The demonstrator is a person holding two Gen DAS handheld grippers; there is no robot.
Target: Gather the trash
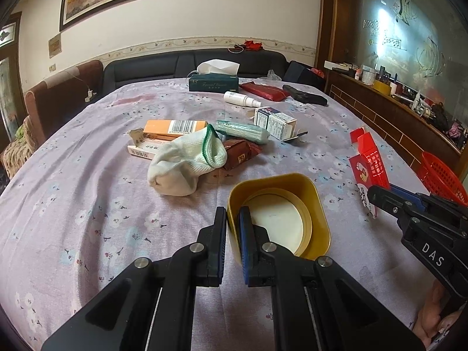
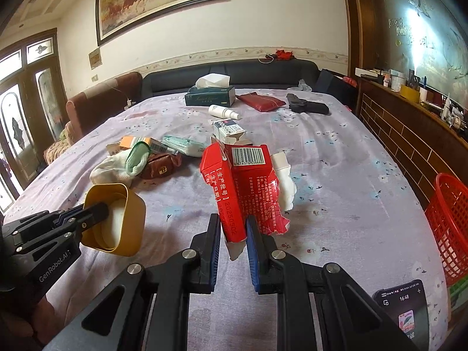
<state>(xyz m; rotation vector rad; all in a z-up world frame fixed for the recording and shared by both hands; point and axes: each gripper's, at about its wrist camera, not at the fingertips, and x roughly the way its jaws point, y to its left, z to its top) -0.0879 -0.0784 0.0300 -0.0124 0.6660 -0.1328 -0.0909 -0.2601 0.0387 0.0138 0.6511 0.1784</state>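
Note:
My left gripper [image 1: 233, 219] is shut on the near wall of a yellow tin [image 1: 292, 187], one finger inside and one outside. The tin [image 2: 128, 204] is held tilted above the bed in the right wrist view, with the left gripper [image 2: 96, 209] on it. My right gripper [image 2: 233, 228] is shut on a torn red carton [image 2: 248, 175] with a barcode and white lining. In the left wrist view the red carton [image 1: 370, 166] and right gripper [image 1: 377, 196] are at the right. A red mesh basket [image 2: 450, 222] stands at the bed's right edge.
On the floral sheet [image 1: 87, 204] lie a white sock [image 1: 187, 161], orange box [image 1: 175, 127], brown wrapper [image 1: 239, 153], green packet [image 1: 242, 130], white medicine box [image 1: 275, 122], spray bottle [image 1: 241, 99], tissue box [image 1: 213, 83], red pouch [image 1: 264, 90] and black case [image 1: 305, 95]. A phone [image 2: 400, 304] lies near right.

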